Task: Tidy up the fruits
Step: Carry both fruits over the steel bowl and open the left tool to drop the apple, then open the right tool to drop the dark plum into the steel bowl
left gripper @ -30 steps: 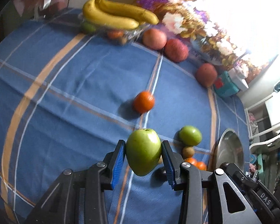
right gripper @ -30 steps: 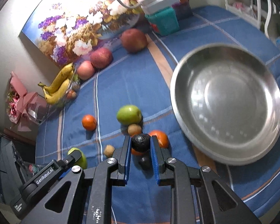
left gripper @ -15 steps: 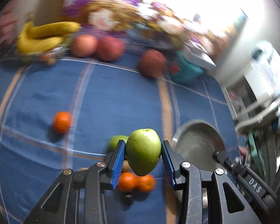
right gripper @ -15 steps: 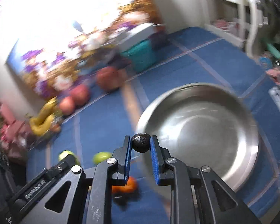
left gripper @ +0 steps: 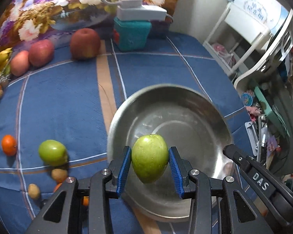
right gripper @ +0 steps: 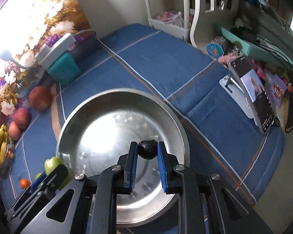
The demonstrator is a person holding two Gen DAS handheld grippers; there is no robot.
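Nearest, the left claw (left gripper: 150,165) grips a green apple (left gripper: 149,157) and the right claw (right gripper: 146,160) pinches a small dark fruit (right gripper: 147,149), both above the steel bowl (right gripper: 72,120). Best lower each before releasing, so neither bounces out. Beyond, red apples (left gripper: 41,52) wait.

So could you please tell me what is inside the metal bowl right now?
Nothing visible lies in the metal bowl: its bare bottom shows. The green apple and dark fruit are held over it. The near part is covered by the fingers.
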